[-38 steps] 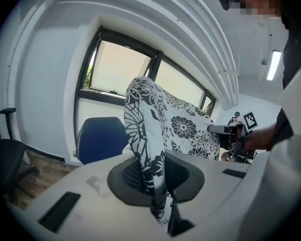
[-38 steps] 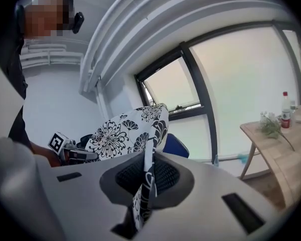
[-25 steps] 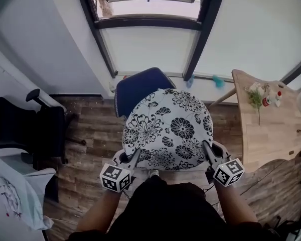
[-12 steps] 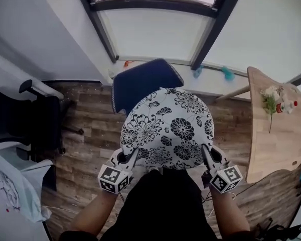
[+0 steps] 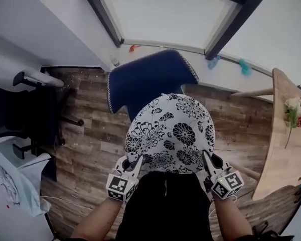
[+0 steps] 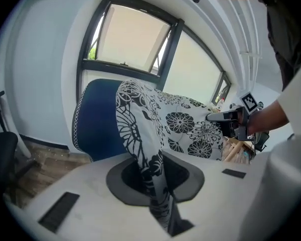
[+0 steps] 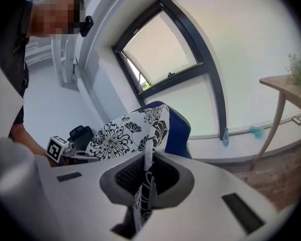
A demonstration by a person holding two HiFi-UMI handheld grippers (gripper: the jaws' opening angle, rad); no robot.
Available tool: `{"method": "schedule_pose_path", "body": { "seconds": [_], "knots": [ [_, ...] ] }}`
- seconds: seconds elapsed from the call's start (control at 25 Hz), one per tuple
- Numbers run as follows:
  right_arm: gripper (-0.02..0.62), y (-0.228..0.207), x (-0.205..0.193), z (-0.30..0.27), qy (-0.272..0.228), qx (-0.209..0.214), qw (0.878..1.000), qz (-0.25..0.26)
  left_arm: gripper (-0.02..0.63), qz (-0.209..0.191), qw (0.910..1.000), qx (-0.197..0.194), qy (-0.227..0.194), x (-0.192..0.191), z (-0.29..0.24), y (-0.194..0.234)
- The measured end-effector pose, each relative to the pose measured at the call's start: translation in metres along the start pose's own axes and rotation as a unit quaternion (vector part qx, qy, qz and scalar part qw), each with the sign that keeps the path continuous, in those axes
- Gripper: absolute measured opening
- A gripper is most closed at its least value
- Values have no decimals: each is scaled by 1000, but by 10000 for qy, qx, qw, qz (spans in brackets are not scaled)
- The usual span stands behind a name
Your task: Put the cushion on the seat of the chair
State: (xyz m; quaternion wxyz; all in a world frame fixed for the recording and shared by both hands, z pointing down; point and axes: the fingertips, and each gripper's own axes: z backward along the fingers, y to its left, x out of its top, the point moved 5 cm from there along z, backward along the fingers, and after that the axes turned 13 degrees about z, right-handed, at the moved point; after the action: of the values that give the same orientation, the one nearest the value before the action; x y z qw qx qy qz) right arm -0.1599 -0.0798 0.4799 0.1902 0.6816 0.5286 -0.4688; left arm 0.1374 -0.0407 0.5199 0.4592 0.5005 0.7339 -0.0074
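Lower part of the blue chair [image 5: 140,79] behind the floral cushion [image 5: 170,132]; wooden table [image 5: 283,154] cropped by the right edge.

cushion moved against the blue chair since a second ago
Yes: cushion now covers less of the blue chair, lower against it in the head view; camera shifted too.

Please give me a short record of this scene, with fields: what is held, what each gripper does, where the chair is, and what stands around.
held thing: round black-and-white flowered cushion
left gripper: fingers closed on the cushion's near edge
right gripper: fingers closed on the same near edge, other side
target: blue chair, beyond the cushion, partly covered by it in the head view
cushion on seat: cannot tell; the seat is hidden and both grippers hold the cushion
surroundings: black office chair at left, wooden table at right, wood floor
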Motion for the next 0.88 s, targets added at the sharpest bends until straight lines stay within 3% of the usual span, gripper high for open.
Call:
{"method": "schedule_pose_path", "body": {
  "seconds": [0.32,0.88],
  "knots": [
    [35,-40,-48,-52,391,188,9990,-54,29,-360,9987,141,327,-25,-46,31],
    [35,-72,-84,-109,653,480,9966,-109,29,303,9973,478,478,-63,-107,74]
  ]
}}
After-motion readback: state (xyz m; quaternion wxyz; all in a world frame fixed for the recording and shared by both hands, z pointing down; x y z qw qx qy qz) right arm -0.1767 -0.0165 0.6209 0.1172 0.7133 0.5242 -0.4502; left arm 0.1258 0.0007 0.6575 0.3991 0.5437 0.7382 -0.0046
